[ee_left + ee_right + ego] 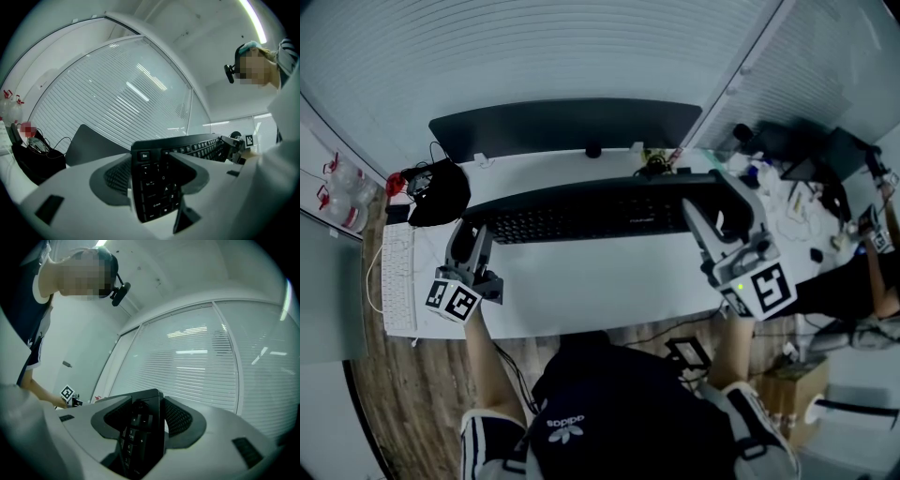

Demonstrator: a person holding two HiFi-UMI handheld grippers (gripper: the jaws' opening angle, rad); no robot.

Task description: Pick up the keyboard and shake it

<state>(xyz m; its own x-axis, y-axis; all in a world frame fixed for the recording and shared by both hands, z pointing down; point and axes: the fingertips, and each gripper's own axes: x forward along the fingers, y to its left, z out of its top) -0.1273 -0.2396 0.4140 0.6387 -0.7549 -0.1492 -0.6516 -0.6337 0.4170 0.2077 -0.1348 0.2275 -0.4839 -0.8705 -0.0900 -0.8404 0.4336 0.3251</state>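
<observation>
Holds keyboard (591,214) crosswise over desk (581,291), left gripper (473,232) clamped on its left end, right gripper (711,211) on its right end

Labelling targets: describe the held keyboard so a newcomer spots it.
Find the white desk before the dark monitor. Over its middle, the left gripper and right gripper clamp the black keyboard by its ends. It alone is black and held; the white keyboard lies at the desk's left edge.
</observation>
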